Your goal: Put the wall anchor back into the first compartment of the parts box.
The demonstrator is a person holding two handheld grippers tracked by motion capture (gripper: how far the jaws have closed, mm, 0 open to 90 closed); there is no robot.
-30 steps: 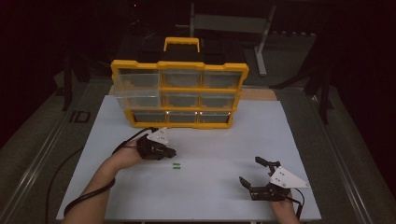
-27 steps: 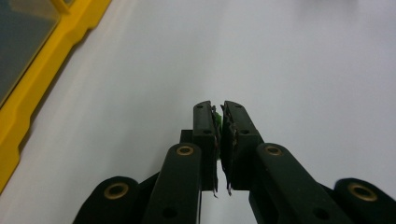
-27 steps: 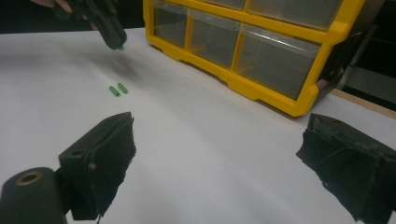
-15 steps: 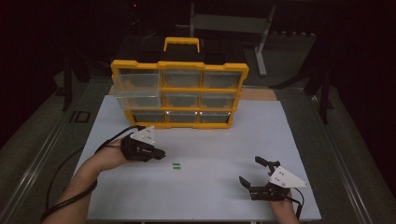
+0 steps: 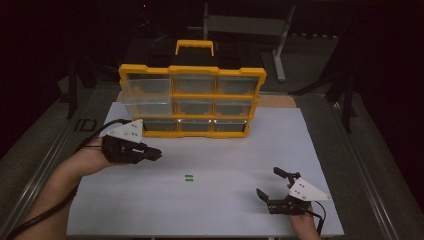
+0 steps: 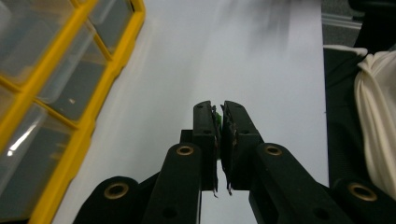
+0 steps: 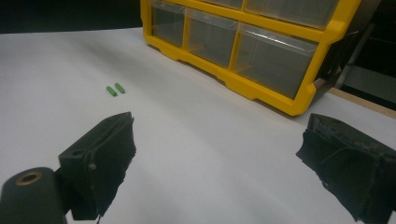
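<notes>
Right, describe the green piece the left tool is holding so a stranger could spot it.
Start at the yellow plastic drawer organiser on the white table. In front of its left end hovers the left tool, shut on a tiny green piece. Two similar green pieces lie loose on the table.

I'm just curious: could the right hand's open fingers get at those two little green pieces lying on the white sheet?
Probably yes. The right gripper is open, and bare white sheet lies between it and the green pieces. The left gripper is off to the side.
</notes>
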